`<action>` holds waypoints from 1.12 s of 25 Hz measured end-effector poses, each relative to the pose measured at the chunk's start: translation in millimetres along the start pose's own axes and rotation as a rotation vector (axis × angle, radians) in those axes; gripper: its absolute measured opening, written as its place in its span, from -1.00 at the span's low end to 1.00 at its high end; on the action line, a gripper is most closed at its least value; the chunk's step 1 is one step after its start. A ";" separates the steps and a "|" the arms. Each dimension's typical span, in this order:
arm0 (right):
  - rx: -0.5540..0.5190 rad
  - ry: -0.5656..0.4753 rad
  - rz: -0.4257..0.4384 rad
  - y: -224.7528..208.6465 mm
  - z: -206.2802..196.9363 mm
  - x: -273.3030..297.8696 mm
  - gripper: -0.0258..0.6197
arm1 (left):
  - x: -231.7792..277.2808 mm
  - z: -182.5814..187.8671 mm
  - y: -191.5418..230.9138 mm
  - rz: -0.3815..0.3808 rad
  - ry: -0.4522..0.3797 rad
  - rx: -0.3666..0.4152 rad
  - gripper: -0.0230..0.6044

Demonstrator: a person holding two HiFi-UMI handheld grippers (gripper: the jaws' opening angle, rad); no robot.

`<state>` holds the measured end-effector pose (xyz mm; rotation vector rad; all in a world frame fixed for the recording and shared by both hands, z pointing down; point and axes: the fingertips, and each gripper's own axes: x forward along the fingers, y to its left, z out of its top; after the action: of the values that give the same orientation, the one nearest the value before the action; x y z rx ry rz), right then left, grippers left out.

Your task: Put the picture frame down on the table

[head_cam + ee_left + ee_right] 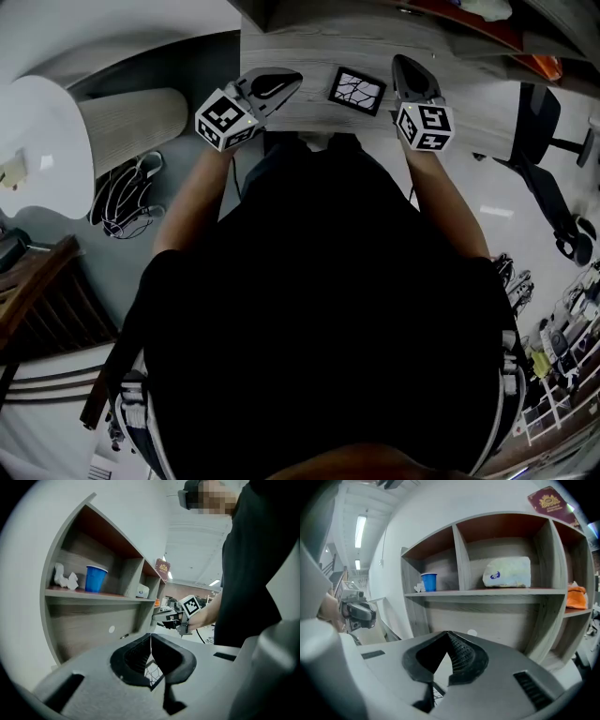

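Nearest the person's dark-clad body, two bare forearms reached forward, each ending in a cube faced with black-and-white square markers. The left gripper (289,82) and right gripper (405,66) were smooth grey moulded shells with black ribbed pads inside. Both pairs of jaws were clenched tip to tip and held nothing.

Between the two grippers and touching neither, the picture frame (356,90) rested on the counter (300,47). It was a small rectangle with a dark, hard-looking border round a pale picture crossed by thin black lines like cracks. Each gripper's own view caught a corner of that pattern below its closed jaws. Whether the frame lay quite flat or leaned on a prop could not be told.

By the look of it, the put-down was already done and only the retreat remained. That would call for drawing both grippers away from the frame without brushing its edge, since a light frame on a smooth top would likely slide.

The counter was pale grey board with a printed wood grain. Beyond it stood a shelf unit (487,592) of the same board with reddish-brown undersides, holding a glossy blue cup (95,578).
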<state>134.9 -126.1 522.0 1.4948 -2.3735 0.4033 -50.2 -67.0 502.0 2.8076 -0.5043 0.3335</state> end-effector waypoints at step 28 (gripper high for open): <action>-0.036 -0.175 0.003 3.8 102.2 -30.7 -0.91 | 6.5 95.7 -10.4 0.004 -0.120 0.221 -0.87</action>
<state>133.1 -139.5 416.1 1.5682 -2.5016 0.2376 -23.6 -88.3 411.7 3.0556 -0.5290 0.2347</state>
